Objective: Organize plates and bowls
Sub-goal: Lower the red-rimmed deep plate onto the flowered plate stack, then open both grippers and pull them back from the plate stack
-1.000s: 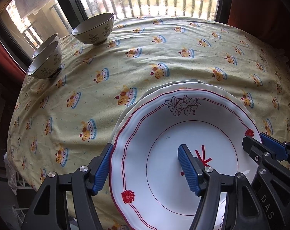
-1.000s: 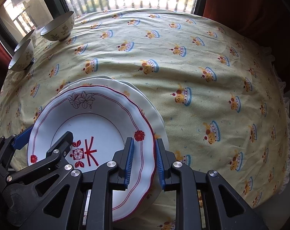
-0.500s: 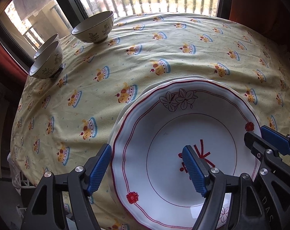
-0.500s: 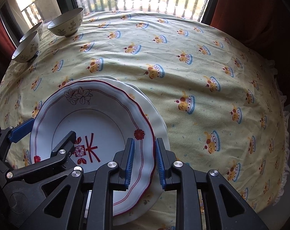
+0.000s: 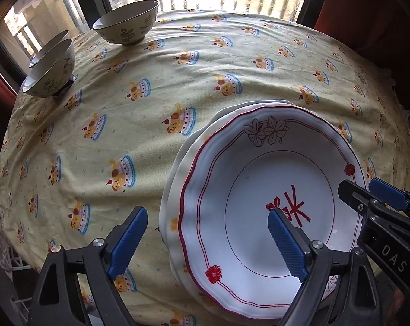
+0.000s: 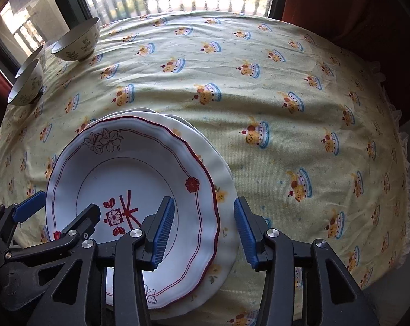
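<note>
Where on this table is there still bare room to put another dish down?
The widest free patch is the yellow cake-print tablecloth right of the red-rimmed white plate stack, out to the frilled edge. Bare cloth also lies between the stack and the three leaf-patterned bowls. That far-left window corner and the near-left stack are crowded.

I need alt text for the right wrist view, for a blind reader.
The open right tongs straddle the rim of a red-trimmed plate stacked on cream plates. Three bowls stand far left on a yellow tablecloth.

Lower plates (image 5: 175, 179) mostly hidden under top plate (image 5: 259, 179); count unclear.
</note>
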The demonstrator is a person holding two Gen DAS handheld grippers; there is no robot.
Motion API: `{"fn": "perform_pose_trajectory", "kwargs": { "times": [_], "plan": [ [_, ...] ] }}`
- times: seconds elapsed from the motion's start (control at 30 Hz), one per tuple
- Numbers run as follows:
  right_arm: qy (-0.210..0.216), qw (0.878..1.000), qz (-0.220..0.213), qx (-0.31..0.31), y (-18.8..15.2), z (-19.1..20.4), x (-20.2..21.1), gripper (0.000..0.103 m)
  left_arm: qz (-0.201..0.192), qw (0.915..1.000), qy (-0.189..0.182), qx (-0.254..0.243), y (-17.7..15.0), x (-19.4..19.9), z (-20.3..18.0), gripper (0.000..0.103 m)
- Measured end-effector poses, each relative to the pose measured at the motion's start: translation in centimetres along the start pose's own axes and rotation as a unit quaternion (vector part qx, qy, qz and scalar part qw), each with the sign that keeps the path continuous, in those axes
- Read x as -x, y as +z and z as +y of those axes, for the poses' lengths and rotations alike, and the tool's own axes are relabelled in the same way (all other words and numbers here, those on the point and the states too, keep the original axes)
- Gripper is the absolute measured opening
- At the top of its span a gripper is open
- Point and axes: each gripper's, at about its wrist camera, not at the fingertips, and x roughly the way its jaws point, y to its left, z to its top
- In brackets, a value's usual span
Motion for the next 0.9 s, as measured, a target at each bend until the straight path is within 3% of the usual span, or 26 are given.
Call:
{"fn": "perform_pose_trajectory", "kwargs": {
  "times": [0.1,0.3,0.9],
  "plan": [
    [-0.004,0.999,0.002,-0.036,-0.2,0.3,0.3,0.059,-0.007,0.9990,-0.029,-0.035,0.2,0.7,0.5,0.096],
    [-0.025,0.997,-0.016,-0.066,0.1,3.6,1.8,0.061,-0.018,0.9946,-0.047,-0.091,1.0,1.9,2.9,0.096],
    [-0.006,0.997,-0.032,-0.071,3.6,18.7,2.4,0.067,-0.013,0.9951,-0.056,-0.081,4.6,2.2,17.3,0.094]
  ]
}}
